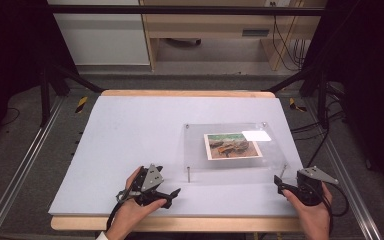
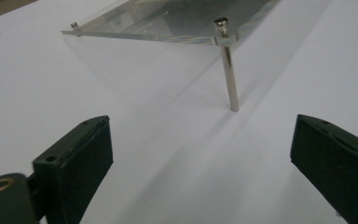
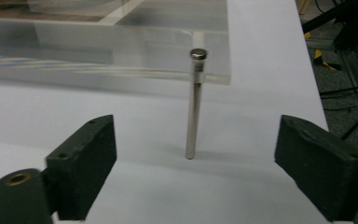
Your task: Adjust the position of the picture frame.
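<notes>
On the white counter (image 1: 130, 130), the left hand-held gripper (image 1: 172, 196) rests near the clear acrylic plate's (image 1: 200, 150) near-left corner, jaws spread and empty. The plate stands right of centre on 4 thin metal legs over a picture (image 1: 232, 145), and looks rigid, light, slippery and scratch-prone, so its edges beside the legs seem the safest hold. The right hand-held gripper (image 1: 279, 183), also spread and empty, faces the near-right leg (image 3: 195, 105).

Grey floor (image 1: 20, 165), wooden furniture (image 1: 230, 25) behind, perhaps a desk.
</notes>
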`<state>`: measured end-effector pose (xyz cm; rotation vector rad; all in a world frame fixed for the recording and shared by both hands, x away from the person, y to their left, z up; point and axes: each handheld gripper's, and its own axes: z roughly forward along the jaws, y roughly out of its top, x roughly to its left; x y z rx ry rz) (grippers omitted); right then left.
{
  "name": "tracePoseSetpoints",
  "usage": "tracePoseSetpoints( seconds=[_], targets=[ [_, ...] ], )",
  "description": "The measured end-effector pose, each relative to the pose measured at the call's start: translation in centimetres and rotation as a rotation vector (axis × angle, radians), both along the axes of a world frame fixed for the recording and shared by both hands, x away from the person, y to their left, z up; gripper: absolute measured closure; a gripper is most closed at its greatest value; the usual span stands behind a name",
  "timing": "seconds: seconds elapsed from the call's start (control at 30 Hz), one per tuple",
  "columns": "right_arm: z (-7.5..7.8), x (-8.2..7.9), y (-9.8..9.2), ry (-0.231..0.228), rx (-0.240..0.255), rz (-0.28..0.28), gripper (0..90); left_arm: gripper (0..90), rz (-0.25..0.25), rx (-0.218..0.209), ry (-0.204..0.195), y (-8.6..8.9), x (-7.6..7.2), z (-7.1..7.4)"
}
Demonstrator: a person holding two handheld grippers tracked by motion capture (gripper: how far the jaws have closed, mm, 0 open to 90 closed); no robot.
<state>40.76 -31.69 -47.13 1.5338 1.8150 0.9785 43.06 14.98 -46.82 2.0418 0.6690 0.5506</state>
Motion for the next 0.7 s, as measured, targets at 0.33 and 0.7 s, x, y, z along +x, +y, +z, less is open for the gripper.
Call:
tracePoseSetpoints(
  seconds=[0.33,0.7],
  targets=[
    [-0.10,-0.44,0.37,0.026,-0.042,0.020,20.3,3.4,-0.017,0.024,-0.012,0.00,0.16,-0.60],
    [-0.53,0.48,0.21,-0.034,-0.025,0.013,32.5,5.2,0.000,-0.079,0.087,-0.48,0.11,-0.72]
  ],
)
